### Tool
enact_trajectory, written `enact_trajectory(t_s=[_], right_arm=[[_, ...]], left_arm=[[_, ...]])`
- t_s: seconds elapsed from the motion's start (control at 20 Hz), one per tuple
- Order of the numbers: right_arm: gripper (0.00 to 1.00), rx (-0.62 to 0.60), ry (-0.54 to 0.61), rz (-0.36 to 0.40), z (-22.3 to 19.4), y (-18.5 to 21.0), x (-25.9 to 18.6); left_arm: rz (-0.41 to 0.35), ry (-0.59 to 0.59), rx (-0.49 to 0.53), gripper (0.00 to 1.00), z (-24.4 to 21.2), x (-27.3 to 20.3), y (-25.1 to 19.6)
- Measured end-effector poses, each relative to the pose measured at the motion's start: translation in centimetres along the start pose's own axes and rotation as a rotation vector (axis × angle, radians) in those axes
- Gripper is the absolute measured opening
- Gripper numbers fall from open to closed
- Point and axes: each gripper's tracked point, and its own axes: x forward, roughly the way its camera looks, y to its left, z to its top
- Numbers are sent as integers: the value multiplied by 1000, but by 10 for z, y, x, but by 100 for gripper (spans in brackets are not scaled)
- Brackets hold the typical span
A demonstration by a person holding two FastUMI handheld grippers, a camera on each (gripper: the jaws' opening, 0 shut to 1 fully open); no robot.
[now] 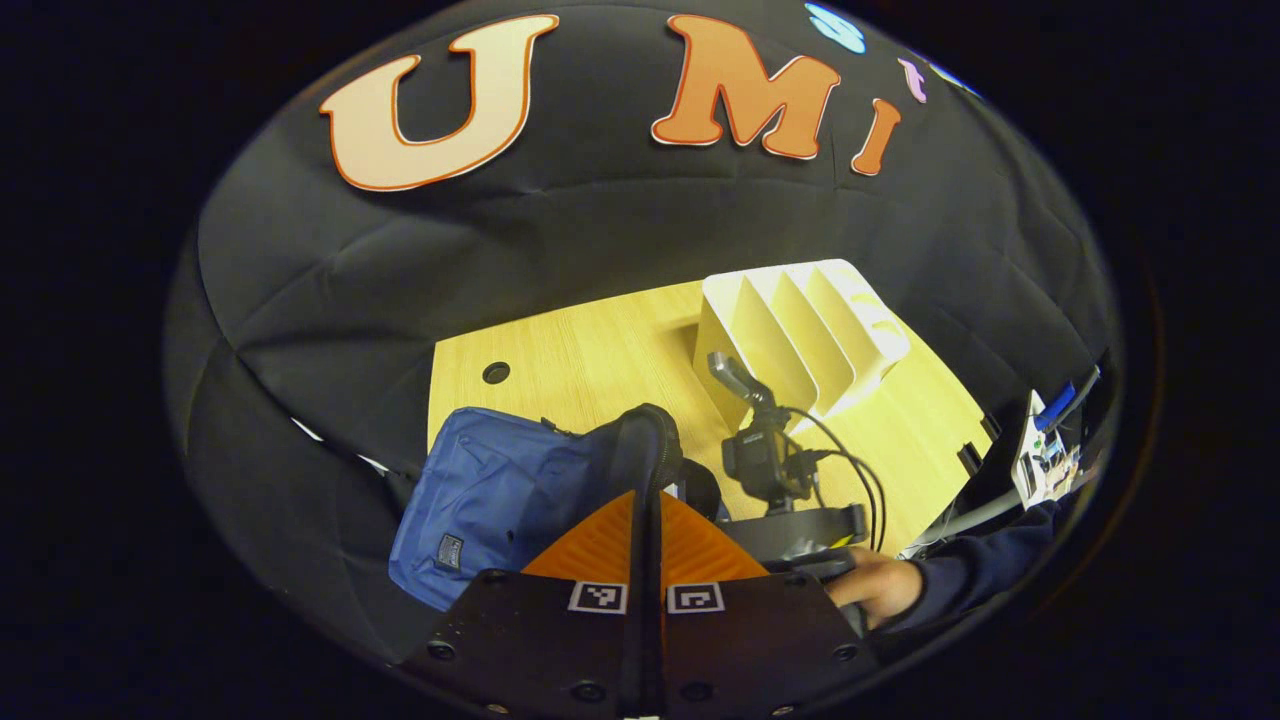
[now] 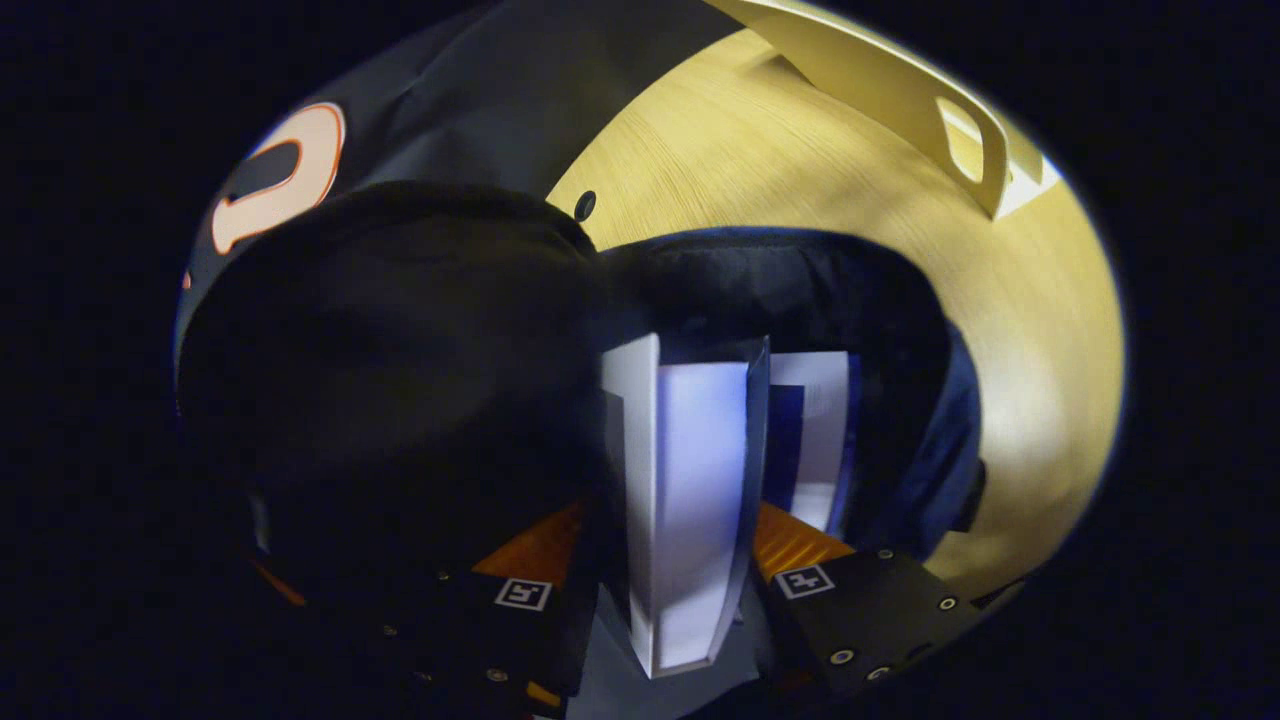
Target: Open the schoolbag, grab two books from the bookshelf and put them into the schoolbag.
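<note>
Left gripper (image 1: 647, 535): its fingers are closed together on the black edge of the schoolbag's opening, a dark strip of it pinched between them.
Schoolbag (image 1: 490, 490): blue, lying at the near left end of the surface, its left side over the surface's edge against the booth's black cloth.
Right gripper in left gripper view (image 1: 775, 465): farther off, just right of the bag's mouth, cables looping from it; a hand (image 1: 880, 588) in a dark sleeve holds it at the lower right.
Right gripper (image 2: 665, 570): its fingers stand part open with a white book (image 2: 690, 500) upright between them; both press on its covers.
Inside the bag: the right gripper view looks into the dark mouth, where a second book (image 2: 815, 440), white with blue, stands just behind the held one.
Bookshelf (image 1: 800, 330): pale slotted rack at the far right of the surface, well apart from the bag.
Surface (image 1: 590, 360): light wood, bare between bag and bookshelf, with a round cable hole (image 1: 496, 373) near the far left edge.
Open room: bare wood to the right of the bag in the right gripper view; dark bag fabric crowds its left side.
</note>
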Motion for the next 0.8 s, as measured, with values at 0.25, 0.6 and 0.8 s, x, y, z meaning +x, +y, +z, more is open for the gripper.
enact_trajectory(t_s=[0.25,0.6,0.8], right_arm=[[63,-116,18,-76,1,-18,-38],[43,-160,-5,-45,19,-33,-80],[60,-210,-63,-53,39,-47,-121]], left_arm=[[14,-8,-27,1,-2,5,0],[29,1,-82,1,-14,19,-10],[19,26,-127,1,-31,42,-37]])
